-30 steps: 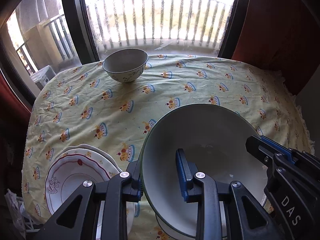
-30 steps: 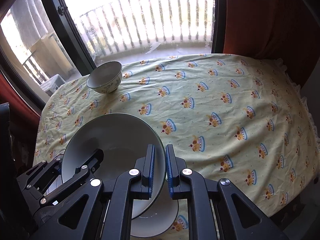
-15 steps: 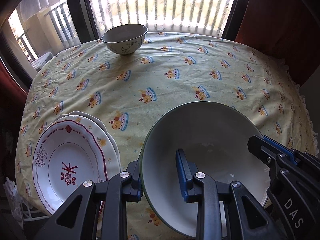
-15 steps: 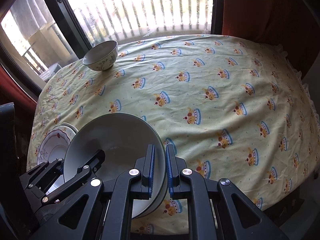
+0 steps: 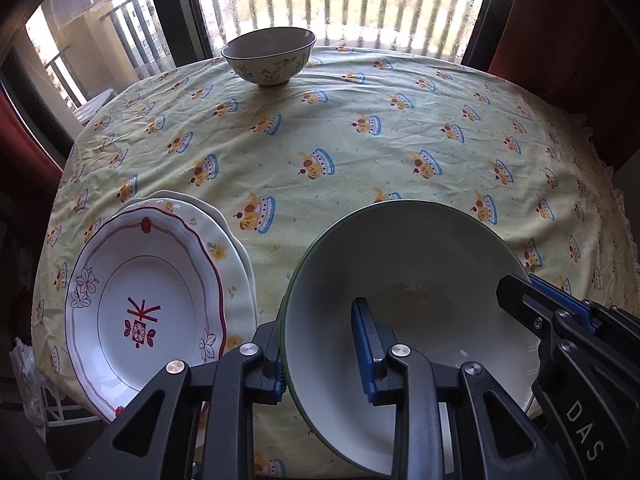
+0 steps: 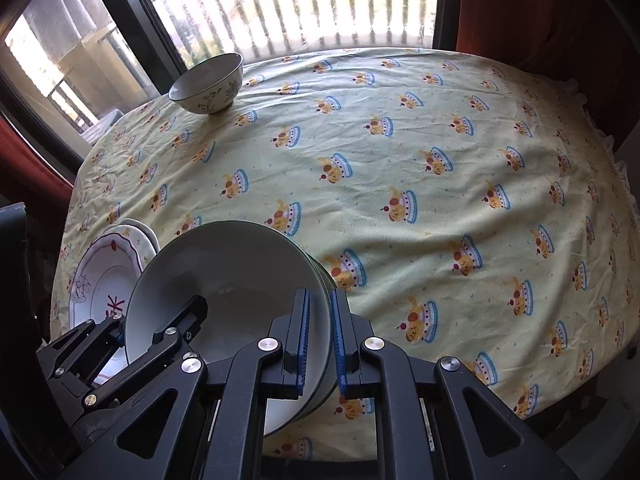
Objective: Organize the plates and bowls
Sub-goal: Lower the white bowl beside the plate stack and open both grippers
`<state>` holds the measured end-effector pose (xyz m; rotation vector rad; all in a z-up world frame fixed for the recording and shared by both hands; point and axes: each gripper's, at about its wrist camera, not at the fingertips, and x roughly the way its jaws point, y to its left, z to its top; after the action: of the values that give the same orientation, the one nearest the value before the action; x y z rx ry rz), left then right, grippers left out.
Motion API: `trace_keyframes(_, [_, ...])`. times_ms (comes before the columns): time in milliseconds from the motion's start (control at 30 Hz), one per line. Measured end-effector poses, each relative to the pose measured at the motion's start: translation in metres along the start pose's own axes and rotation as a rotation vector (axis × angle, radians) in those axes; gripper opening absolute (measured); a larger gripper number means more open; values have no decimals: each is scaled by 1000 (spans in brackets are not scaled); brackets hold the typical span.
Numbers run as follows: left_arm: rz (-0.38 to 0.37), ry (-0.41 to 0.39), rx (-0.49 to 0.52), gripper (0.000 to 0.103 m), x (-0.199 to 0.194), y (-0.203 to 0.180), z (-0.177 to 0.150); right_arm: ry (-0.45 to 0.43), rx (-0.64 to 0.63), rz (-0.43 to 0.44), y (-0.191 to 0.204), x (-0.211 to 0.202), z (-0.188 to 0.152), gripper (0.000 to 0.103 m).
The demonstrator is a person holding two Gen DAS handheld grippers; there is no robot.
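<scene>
Both grippers, left (image 5: 320, 354) and right (image 6: 319, 338), pinch opposite rims of my bowl (image 5: 404, 280), so I should lift level toward plates (image 5: 140, 312) beside my left.

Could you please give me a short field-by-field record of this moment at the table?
held item: large white bowl, green rim
left gripper: one finger inside the bowl, one outside, at its left rim
right gripper: shut on the bowl's right rim
plates: red-trimmed plate stacked on a cream plate, left of the bowl
small bowl: floral, upright, far edge by the window
surface: yellow patterned tablecloth
</scene>
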<state>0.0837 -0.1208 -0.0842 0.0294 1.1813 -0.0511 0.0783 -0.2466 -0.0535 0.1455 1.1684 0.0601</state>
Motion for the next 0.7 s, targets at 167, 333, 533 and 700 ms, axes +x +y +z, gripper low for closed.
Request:
trace_keyframes(167, [-14,28,8,26,7,-6,-5,17,-3,-18,-3,6,-2,14])
trace_keyframes(333, [6,17,31,26,11,-10,-6,3,-16,-44,-3,8,-4,14])
trace_keyframes(533, [-54,33,42,34,11,-4,-5,9,38,-53,-5,7,-5,15])
trace_keyframes(700, [-87,50,23,54,4,7,-1,7,68,-70,-1,4,-6,26])
